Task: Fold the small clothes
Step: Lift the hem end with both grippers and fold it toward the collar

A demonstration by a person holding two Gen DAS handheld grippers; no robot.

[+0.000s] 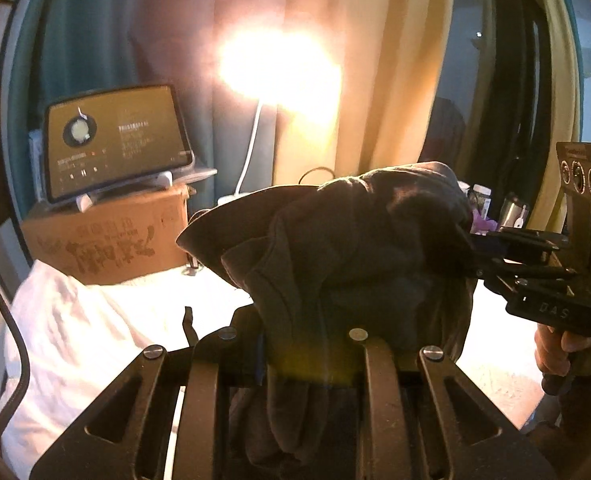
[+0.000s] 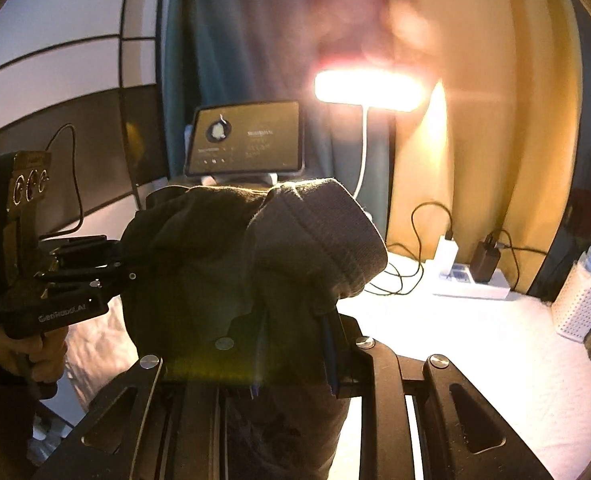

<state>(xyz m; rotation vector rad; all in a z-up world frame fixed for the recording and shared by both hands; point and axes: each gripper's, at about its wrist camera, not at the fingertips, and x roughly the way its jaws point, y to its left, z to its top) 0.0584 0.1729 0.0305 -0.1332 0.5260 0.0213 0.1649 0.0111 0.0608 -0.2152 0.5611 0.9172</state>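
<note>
A dark grey knit garment hangs bunched in the air between my two grippers, above a white bed surface. In the left wrist view my left gripper is shut on one end of it, and folds of cloth cover the fingertips. My right gripper comes in from the right, shut on the other end. In the right wrist view the garment drapes over my right gripper, which is shut on it. My left gripper clamps its far left edge, with a hand on the handle.
A tablet on a stand sits on a cardboard box at the back. Behind it are a bright lamp and curtains. A power strip with chargers and a white perforated basket stand at the right. A white pillow lies at the left.
</note>
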